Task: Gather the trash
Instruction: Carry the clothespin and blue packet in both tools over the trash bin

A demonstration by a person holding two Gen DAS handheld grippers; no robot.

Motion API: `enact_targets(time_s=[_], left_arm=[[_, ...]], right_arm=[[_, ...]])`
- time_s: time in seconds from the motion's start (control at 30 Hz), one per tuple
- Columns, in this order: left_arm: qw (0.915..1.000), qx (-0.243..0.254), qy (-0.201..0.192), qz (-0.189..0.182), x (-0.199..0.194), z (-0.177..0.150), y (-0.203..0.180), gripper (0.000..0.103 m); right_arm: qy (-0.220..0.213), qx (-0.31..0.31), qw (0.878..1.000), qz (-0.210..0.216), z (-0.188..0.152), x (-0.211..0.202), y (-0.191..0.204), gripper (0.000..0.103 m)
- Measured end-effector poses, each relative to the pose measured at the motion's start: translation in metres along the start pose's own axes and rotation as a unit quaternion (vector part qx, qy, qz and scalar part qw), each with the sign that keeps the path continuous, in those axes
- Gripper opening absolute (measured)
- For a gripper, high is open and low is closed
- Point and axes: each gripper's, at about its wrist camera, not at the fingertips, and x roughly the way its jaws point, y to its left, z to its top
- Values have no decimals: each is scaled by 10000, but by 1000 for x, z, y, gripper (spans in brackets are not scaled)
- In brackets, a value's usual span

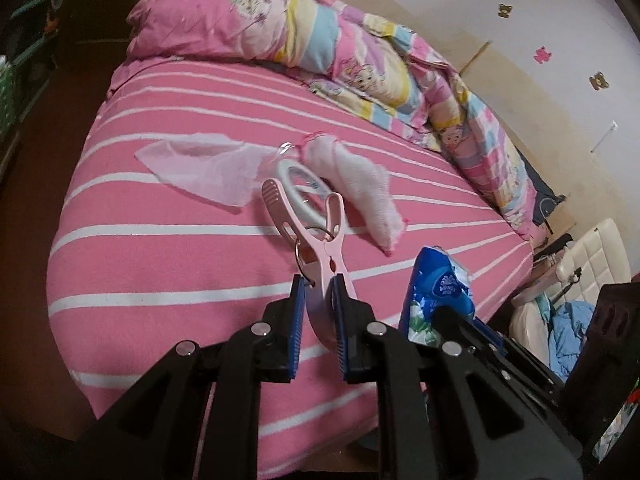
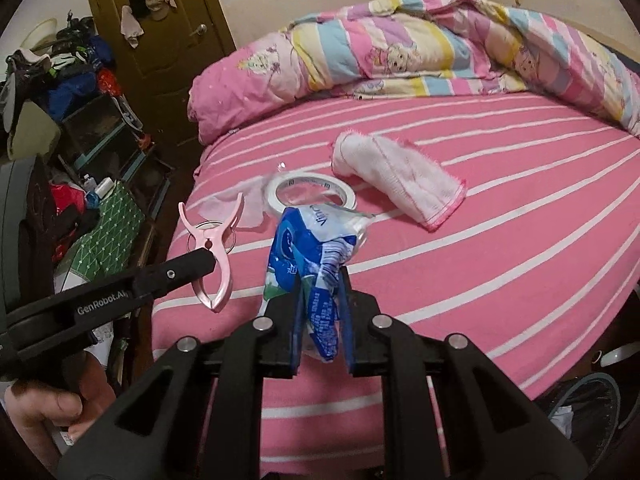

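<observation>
Left gripper (image 1: 318,292), nearest the lens in the left wrist view: its two blue-padded fingers are clamped on the handle end of a pink plastic clothes peg (image 1: 310,232), which is held clear of the bed with its forked end pointing forward; a metal ring (image 1: 304,246) hangs at the peg's pivot; the same gripper enters the right wrist view from the left edge (image 2: 208,266), peg (image 2: 212,256) in its grasp.

Right gripper (image 2: 320,288): fingers pressed together on a crumpled blue-and-white plastic wrapper (image 2: 310,252), lifted above the sheet; in the left wrist view the wrapper (image 1: 434,288) stands just to the right of the peg.

Middle ground, lying on the pink sheet with white stripes (image 2: 500,264): a roll of clear tape (image 2: 310,192), flat on its side; beside it, to the left, a thin translucent sheet of tissue or film (image 1: 200,166); to the right of the tape, a rolled white cloth with pink stitched edging (image 2: 400,178), close to the roll, contact not resolvable.

Background: a bunched quilt with pastel blocks and cartoon figures (image 2: 400,48) along the far side of the bed; a brown door (image 2: 160,20) with garments hung on it; cluttered shelves (image 2: 80,120) at left; bear-shaped stickers (image 1: 544,54) on the wall.
</observation>
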Motion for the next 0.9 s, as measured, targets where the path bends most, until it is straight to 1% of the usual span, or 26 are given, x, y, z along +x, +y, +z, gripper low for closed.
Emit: enact_targets(time_s=[0.2, 0.47, 0.7, 0.77, 0.9], left_arm=[[9996, 222, -34, -154, -19, -10, -37, 14], [9965, 707, 29, -448, -27, -33, -108, 14], [9900, 1166, 297, -729, -12, -64, -174, 14], [9869, 1318, 429, -825, -3, -77, -197, 14], [9817, 1497, 673, -966, 15, -97, -229, 14]], right_arm=[[-249, 123, 9996, -105, -3, -46, -15, 16], [-522, 401, 9972, -358, -17, -102, -56, 16], [-683, 867, 9912, -728, -42, -148, -116, 16], [-698, 1009, 9889, -841, -51, -158, -133, 16], [-705, 1291, 9838, -1027, -69, -175, -170, 16]])
